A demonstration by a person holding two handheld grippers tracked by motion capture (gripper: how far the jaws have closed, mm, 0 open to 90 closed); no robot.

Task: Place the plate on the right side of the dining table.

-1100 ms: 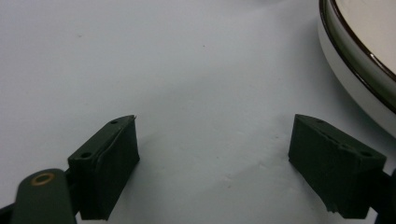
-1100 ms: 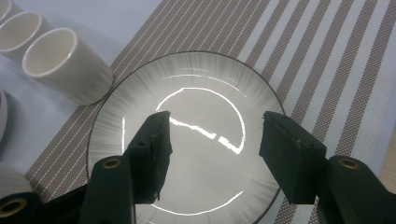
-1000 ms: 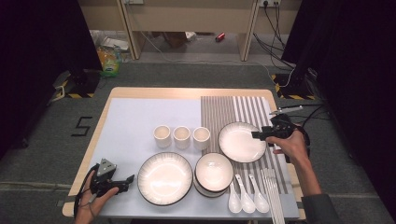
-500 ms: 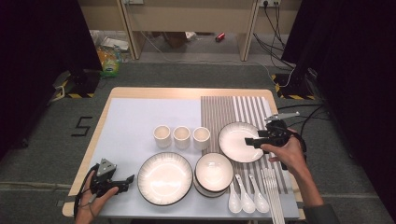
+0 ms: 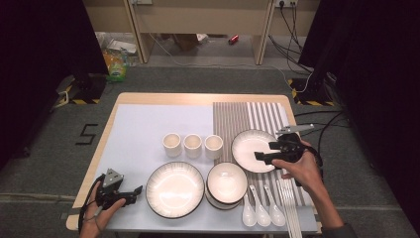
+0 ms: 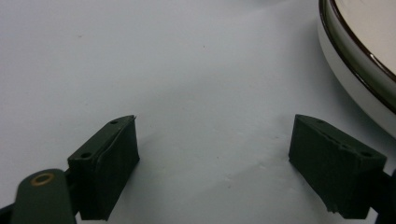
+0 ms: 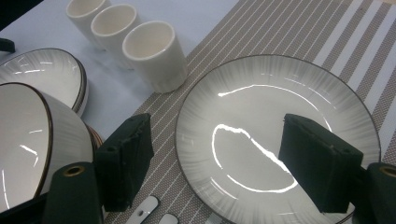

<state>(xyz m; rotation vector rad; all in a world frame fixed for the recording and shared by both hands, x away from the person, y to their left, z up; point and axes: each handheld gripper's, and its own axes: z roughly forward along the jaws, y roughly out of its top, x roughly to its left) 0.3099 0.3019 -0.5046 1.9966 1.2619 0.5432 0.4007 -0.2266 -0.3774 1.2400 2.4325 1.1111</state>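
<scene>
High view: we see the right claw over the plate's near right rim on the striped mat; its jaws have just been opening, nothing between. Left claw rests near left on the tabletop.

Left gripper view: jaws wide, empty.

Right gripper view: jaws wide above the plate.

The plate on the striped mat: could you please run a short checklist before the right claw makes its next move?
1. Right claw empty: ok; its jaws have just been opening, wide apart with nothing between them.
2. Plate flat on the striped mat: ok.
3. Plate free of other dishes: ok; the nearest cup stands apart from its rim.
4. Plate clean: ok, only glare shows.
5. Left claw out of the way: ok; open over bare table, beside the large plate.
6. Right claw clear above the plate's surface: cannot tell.
</scene>
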